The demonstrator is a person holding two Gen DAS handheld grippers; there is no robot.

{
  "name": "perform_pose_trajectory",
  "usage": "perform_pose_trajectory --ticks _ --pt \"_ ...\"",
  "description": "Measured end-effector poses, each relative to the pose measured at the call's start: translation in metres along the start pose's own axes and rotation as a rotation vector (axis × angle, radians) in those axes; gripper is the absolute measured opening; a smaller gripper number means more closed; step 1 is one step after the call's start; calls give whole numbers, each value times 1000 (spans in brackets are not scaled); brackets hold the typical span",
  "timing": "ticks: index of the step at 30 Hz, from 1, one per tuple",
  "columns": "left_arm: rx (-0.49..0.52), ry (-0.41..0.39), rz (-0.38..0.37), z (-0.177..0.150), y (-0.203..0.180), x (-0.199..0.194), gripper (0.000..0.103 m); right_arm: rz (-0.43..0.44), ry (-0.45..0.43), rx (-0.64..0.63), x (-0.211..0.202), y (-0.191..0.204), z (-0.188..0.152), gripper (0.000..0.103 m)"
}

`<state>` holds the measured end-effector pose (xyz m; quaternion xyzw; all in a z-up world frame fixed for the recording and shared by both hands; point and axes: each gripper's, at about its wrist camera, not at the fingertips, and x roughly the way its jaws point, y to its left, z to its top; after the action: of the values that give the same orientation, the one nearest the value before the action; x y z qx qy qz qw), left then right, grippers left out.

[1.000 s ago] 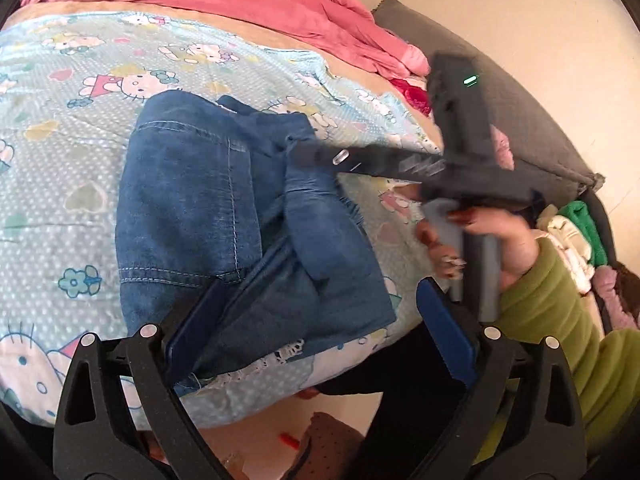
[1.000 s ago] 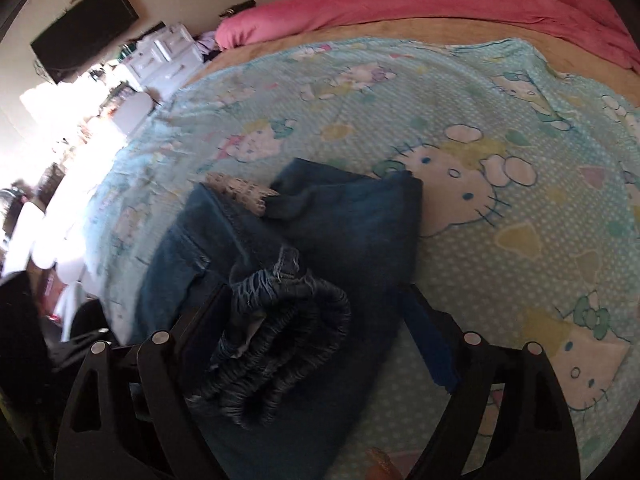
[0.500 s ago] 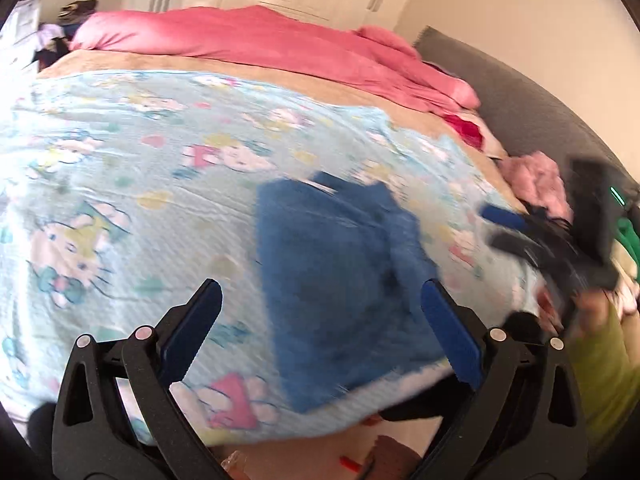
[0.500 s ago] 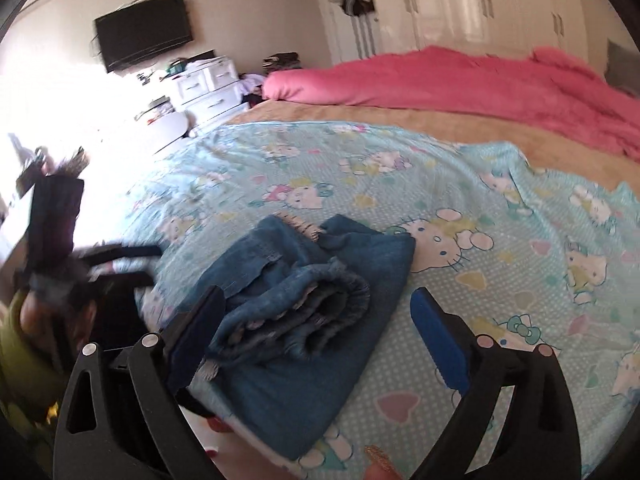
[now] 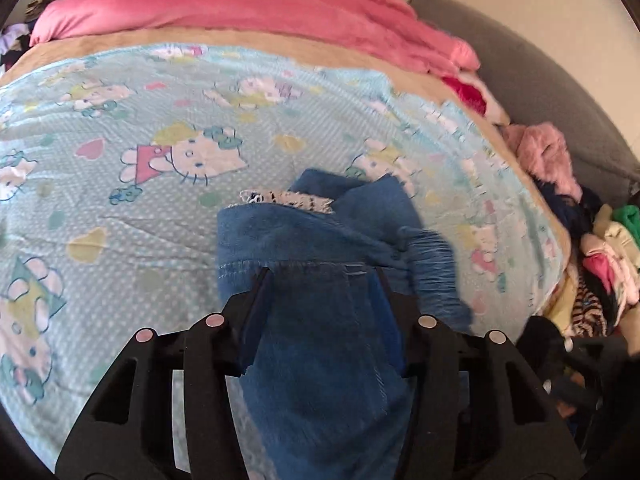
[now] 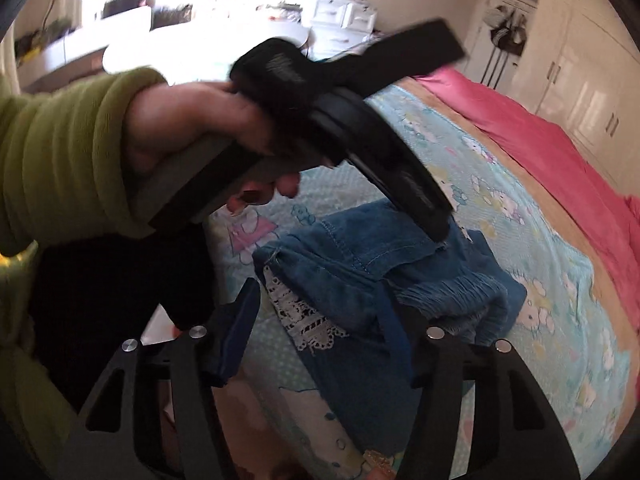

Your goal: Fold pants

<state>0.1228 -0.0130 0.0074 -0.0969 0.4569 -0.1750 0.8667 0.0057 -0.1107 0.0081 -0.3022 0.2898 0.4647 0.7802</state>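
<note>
Left wrist view, going left to right: the Hello Kitty bed sheet point(image 5: 140, 200) fills everything from 9 o'clock across to the middle, with a pink duvet point(image 5: 240, 4) bunched along the top at 12. Dead center and running down to 6 o'clock are the pants point(image 5: 320, 232), blue denim, lying partly folded on the bed near its front edge. A strip of white lace trim point(image 5: 288, 200) pokes out at their far edge. The left tongs point(image 5: 320, 276) have their blue pads drawn in around a bunch of that denim, so they look to be pinching the pants, though the picture is a bit blurry. Over at 3 o'clock there's a messy clothes pile point(image 5: 608, 248) beside the bed, against something grey and upholstered point(image 5: 540, 80).

Right wrist view: at 9 o'clock is a green sleeve point(image 6: 60, 152), then the left hand point(image 6: 188, 120) wrapped around its gripper handle. That gripper slants down to the middle, where its tip sits on the denim. Down at 6 the right tongs point(image 6: 318, 290) are partly spread and pinching nothing. One pad hangs off the bed edge and the other sits over the denim, with the lace in the gap between them. White drawers point(image 6: 344, 16) sit at 12, and wardrobe doors point(image 6: 580, 92) are at 2.
</note>
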Motion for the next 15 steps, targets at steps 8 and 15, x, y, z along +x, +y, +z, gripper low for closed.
perform_pose_trajectory --ticks 8,15 --pt "-26 20 10 3 8 21 42 157 58 27 20 -8 -2 3" --pt "-39 -2 -7 0 10 19 43 122 119 93 33 -7 -35 4"
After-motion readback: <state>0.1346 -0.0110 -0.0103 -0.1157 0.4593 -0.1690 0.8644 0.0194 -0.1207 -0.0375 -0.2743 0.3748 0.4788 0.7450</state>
